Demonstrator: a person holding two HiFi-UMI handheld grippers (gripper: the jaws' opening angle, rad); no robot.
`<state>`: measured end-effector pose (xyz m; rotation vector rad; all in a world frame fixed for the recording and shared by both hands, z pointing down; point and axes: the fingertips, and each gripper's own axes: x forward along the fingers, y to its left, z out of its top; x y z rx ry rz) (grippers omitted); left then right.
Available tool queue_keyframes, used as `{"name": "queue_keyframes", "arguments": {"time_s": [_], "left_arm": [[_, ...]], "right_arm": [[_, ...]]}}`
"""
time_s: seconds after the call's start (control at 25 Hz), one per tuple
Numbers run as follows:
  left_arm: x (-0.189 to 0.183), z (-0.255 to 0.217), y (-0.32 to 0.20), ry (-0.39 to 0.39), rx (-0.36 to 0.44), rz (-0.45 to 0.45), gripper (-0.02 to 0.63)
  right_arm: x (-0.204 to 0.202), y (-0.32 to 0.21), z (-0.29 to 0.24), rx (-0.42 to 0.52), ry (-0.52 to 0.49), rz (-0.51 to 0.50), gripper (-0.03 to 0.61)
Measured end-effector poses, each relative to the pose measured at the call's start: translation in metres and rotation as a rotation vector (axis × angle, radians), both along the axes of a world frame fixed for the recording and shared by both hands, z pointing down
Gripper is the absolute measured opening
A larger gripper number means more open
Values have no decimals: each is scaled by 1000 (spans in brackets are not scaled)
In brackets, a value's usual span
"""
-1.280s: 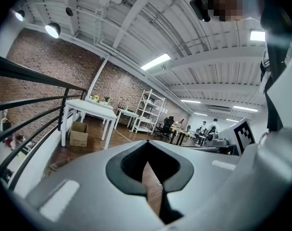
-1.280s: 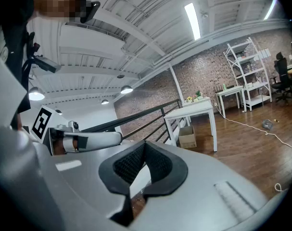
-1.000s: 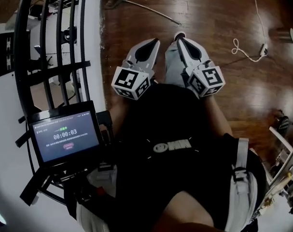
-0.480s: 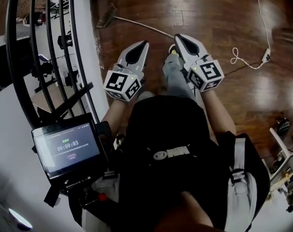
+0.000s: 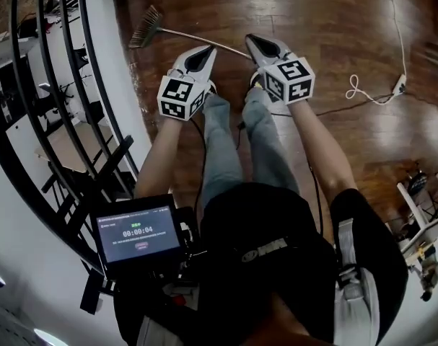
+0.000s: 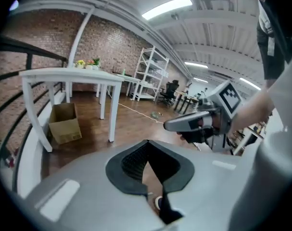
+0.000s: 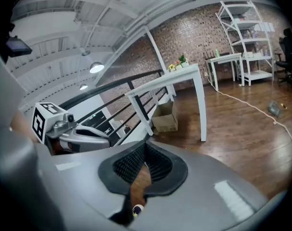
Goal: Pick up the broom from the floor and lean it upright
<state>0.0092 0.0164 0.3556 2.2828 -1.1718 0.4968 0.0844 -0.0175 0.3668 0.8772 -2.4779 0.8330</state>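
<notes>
Out in front of the knees, I'd have opened those jaws before reaching: left gripper (image 5: 203,54) and right gripper (image 5: 255,43) were both clenched on nothing. Forearms stretched forward side by side, tips angled down. Just beyond them the broom (image 5: 182,33) lay flat on the wood floor (image 5: 334,20), head toward the railing (image 5: 103,157), handle end near the right tip.
</notes>
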Motion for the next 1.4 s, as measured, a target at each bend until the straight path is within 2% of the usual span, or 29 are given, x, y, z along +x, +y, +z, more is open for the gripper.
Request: {"name": "queue_keyframes", "arguments": {"time_s": [0.08, 0.16, 0.32, 0.44, 0.56, 0.6, 0.64, 0.68, 0.72, 0.84, 1.0, 1.16, 1.24, 1.32, 1.36, 1.4], "left_arm": [[-9, 60, -5, 20, -61, 88, 17], [-25, 123, -14, 19, -114, 136, 18], [-51, 249, -30, -67, -181, 192, 26], [-45, 335, -7, -86, -255, 291, 68], [-33, 413, 14, -133, -309, 440, 137], [-29, 437, 19, -157, -321, 498, 171], [-24, 460, 23, -190, -329, 563, 215], [-20, 481, 26, -235, -332, 633, 263], [-18, 501, 29, -289, -328, 701, 284], [-15, 559, 33, -441, -322, 852, 305], [-11, 628, 38, -617, -297, 1002, 310], [-8, 671, 60, -766, -277, 1184, 304], [-7, 684, 65, -802, -280, 1217, 301], [-4, 692, 60, -807, -269, 1192, 268], [-4, 692, 54, -794, -266, 1157, 195], [-5, 692, 48, -773, -273, 1119, 148]], "right_arm": [[-13, -11, 56, -52, 46, -21, 5], [-28, -24, 111, -87, 77, -50, 5], [-49, -43, 221, -161, 92, -91, 5], [-43, -22, 304, -252, 146, -139, 5], [-33, 11, 389, -305, 291, -298, 6], [-28, 23, 417, -315, 358, -373, 44], [-23, 34, 442, -329, 419, -450, 202], [-19, 43, 465, -339, 471, -520, 295], [-16, 50, 482, -338, 514, -578, 295], [-16, 56, 521, -306, 561, -653, 279], [-11, 56, 553, -329, 530, -617, 255], [-7, 55, 566, -359, 489, -555, 242], [-4, 57, 570, -364, 482, -545, 234], [0, 58, 574, -370, 489, -539, 232], [1, 59, 575, -374, 492, -536, 232], [1, 59, 576, -378, 490, -535, 232]]}}
